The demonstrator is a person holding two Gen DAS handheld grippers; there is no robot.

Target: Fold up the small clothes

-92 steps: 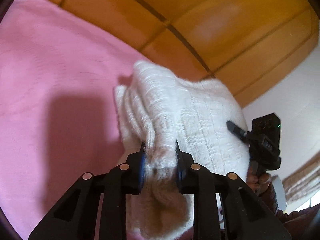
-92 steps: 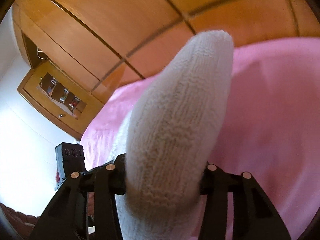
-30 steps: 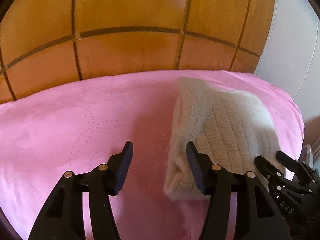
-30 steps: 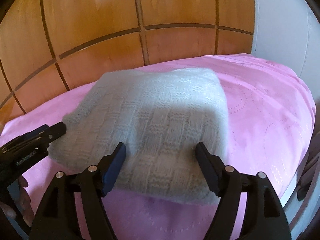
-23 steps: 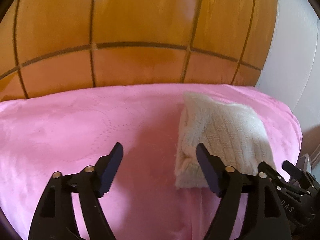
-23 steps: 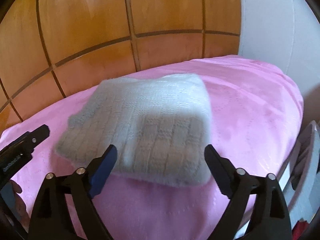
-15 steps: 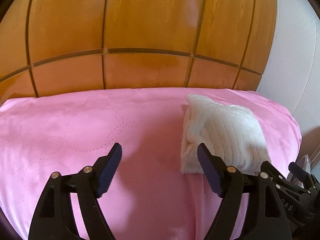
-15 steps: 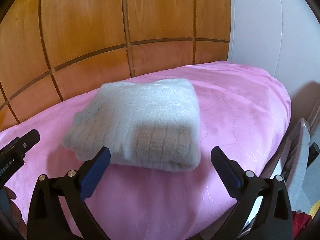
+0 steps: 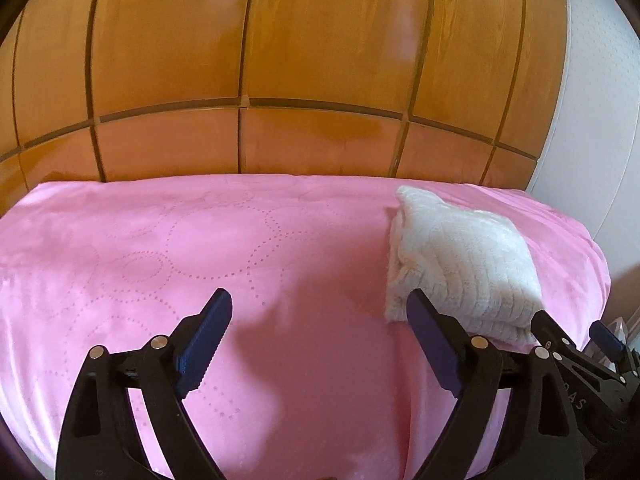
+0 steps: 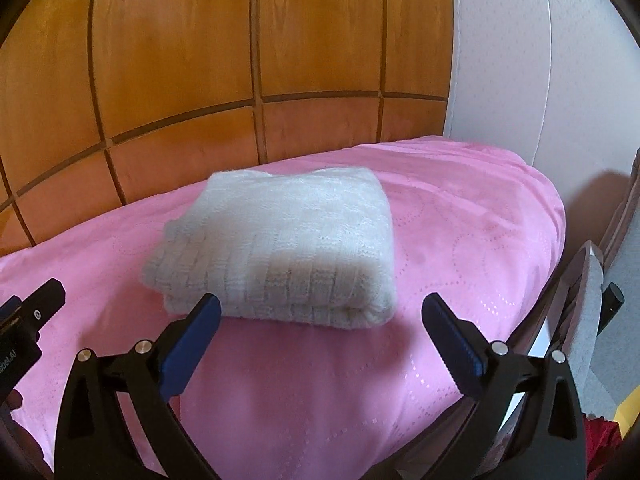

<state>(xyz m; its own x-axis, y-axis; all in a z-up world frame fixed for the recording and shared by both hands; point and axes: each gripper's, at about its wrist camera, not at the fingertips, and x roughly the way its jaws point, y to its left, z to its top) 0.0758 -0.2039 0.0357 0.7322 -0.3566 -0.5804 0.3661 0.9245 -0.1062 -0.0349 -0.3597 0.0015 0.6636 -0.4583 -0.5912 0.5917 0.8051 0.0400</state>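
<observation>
Pink bedspread [image 10: 460, 240], folded white knit [image 10: 280, 244] just beyond the wide-spread, empty right claw [image 10: 320, 310]; left claw [image 9: 318, 308] likewise.

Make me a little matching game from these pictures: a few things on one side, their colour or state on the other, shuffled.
Things:
1. knitted sweater
2. bedspread
3. headboard
4. right gripper

Descriptions:
A. orange-brown wood panels
B. open, holding nothing
C. cream, folded into a thick bundle
D. pink with dotted circles

Pairs: 1-C, 2-D, 3-A, 4-B
</observation>
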